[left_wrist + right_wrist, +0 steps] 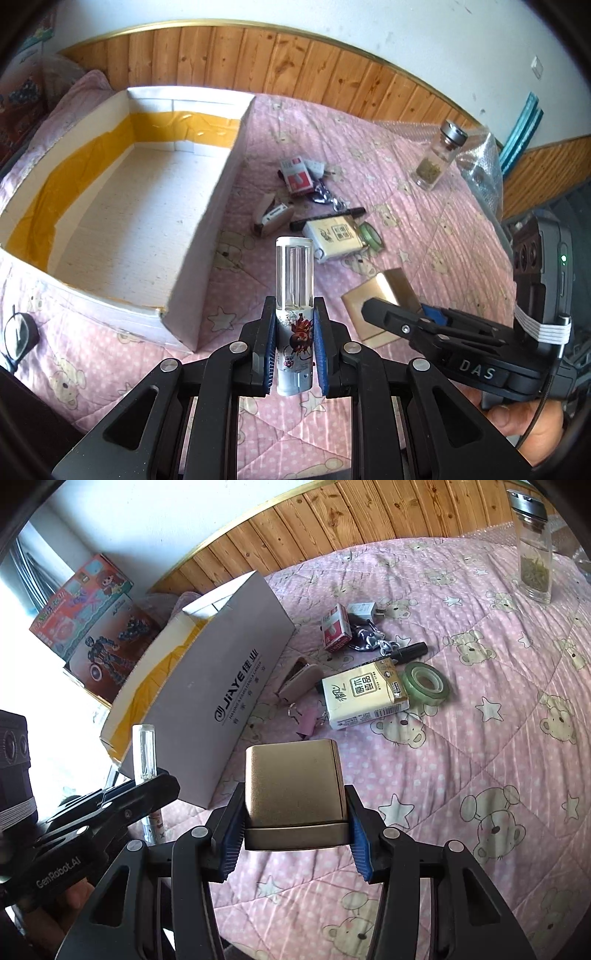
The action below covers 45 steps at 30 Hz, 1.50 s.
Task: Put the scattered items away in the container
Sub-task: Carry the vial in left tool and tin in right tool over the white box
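My left gripper (294, 350) is shut on a white spray bottle with a clear cap (294, 295), held upright just right of the near corner of the open white cardboard box (221, 177). My right gripper (295, 834) is shut on a gold tin (293, 782), held above the pink bedspread to the right of the box (221, 686). The right gripper also shows in the left wrist view (373, 314), and the left gripper (162, 779) with the bottle (144, 749) in the right wrist view. Scattered beyond: tissue pack (364, 698), tape roll (424, 681), black marker (410, 650), red-and-white packet (335, 627).
A glass jar with a metal lid (437, 155) stands far right on the bedspread. A white charger (364, 611), a keychain (369, 638), a beige stapler (299, 683) and a pink binder clip (310, 722) lie near the box. Toy boxes (85, 616) stand behind it by the wooden wall panelling.
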Available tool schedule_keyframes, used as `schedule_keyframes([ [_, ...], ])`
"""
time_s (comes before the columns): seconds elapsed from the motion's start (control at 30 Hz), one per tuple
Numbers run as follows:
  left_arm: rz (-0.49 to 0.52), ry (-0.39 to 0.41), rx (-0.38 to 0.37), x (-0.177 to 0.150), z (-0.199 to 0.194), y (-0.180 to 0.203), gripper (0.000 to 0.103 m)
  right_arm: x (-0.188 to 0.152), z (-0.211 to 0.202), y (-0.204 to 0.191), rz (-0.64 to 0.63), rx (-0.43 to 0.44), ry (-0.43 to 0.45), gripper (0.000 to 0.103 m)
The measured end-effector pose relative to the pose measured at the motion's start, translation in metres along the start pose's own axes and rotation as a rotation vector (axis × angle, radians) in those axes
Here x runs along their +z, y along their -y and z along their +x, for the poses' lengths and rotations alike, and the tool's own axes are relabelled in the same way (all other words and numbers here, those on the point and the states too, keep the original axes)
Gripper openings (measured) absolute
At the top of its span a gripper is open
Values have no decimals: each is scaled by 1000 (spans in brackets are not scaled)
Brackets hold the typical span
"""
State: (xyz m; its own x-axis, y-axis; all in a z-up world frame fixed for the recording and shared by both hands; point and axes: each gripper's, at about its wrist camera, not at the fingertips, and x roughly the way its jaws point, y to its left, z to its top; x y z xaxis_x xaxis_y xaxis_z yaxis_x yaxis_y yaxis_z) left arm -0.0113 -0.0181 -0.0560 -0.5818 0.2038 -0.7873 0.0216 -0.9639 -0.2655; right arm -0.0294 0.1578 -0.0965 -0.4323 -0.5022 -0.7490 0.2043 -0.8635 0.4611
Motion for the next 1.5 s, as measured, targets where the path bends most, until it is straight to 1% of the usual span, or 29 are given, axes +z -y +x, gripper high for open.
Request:
schedule_keyframes([
  [0.13, -25, 26, -13, 5, -10, -8, 18, 2, -8, -10, 3, 23, 9, 50],
  [0.53, -65, 65, -33, 12, -29, -25, 18, 6, -16, -37, -26, 23, 19, 50],
  [1.0, -119, 113, -50, 31, -43, -55, 18, 19, -20, -69, -80, 10, 26, 50],
  [1.5, -150, 125, -23, 44, -47, -79, 18, 40, -20, -103, -138, 17, 39, 50],
])
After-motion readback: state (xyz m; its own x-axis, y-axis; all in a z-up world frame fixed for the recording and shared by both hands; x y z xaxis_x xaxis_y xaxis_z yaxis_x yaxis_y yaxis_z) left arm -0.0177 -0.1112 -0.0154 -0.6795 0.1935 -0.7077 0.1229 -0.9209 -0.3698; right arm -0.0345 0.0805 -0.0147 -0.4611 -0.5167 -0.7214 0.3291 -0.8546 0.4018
